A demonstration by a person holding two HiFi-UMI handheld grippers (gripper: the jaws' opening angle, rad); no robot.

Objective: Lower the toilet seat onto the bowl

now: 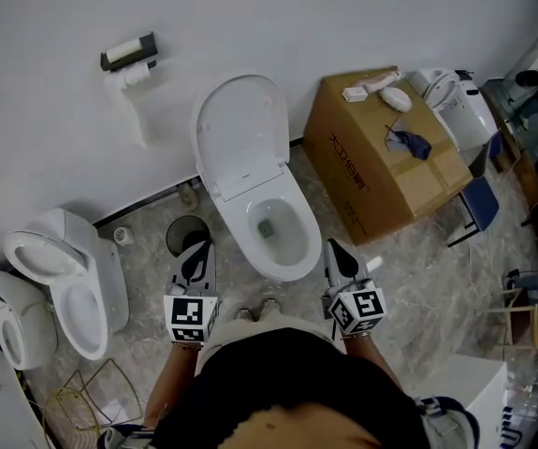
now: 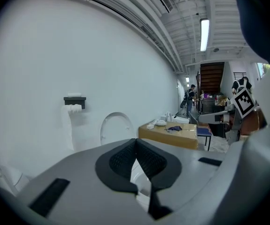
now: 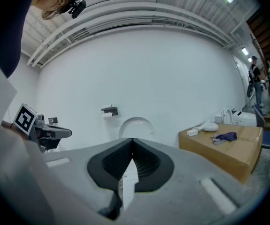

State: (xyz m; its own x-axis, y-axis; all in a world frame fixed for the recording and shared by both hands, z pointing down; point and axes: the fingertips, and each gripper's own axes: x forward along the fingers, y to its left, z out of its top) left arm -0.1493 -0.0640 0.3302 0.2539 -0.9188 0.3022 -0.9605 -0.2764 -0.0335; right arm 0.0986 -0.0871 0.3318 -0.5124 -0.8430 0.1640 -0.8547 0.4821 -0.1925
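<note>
beside bowl (image 1: 290,267), left tongs (image 1: 199,252), right tongs (image 1: 336,252) near-level, closed

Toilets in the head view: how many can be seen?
3: the toilet at centre, lid raised; a second toilet at lower left; a third toilet at the left edge. A white fixture behind the cardboard box may be a fourth, partly hidden.
</note>
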